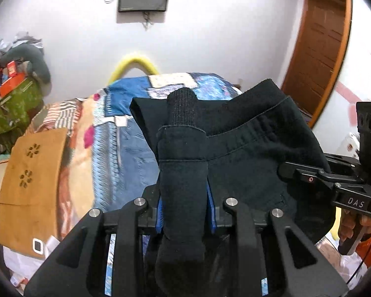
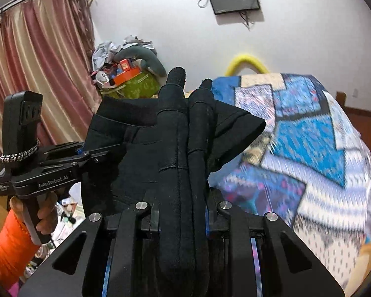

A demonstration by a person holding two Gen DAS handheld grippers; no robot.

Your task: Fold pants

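Observation:
Black pants [image 1: 247, 148] hang in the air above the bed, held by both grippers at the waistband. My left gripper [image 1: 183, 128] is shut on the pants; cloth wraps over its fingers and one black fingertip [image 1: 181, 101] pokes out above. My right gripper [image 2: 189, 99] is shut on the pants [image 2: 126, 143] too, with two cloth-covered fingertips [image 2: 176, 75] showing above the fabric. The right gripper also shows in the left wrist view [image 1: 288, 172], clamped on the far side of the waistband. The left gripper shows in the right wrist view [image 2: 84, 154], clamped on the other side.
A bed with a blue patchwork quilt [image 2: 309, 136] lies below and ahead. A brown patterned cloth [image 1: 32, 173] lies at the left. A cluttered pile with a green bag [image 2: 138, 84] stands by the pink curtain [image 2: 37, 74]. A wooden door [image 1: 316, 57] is at the right.

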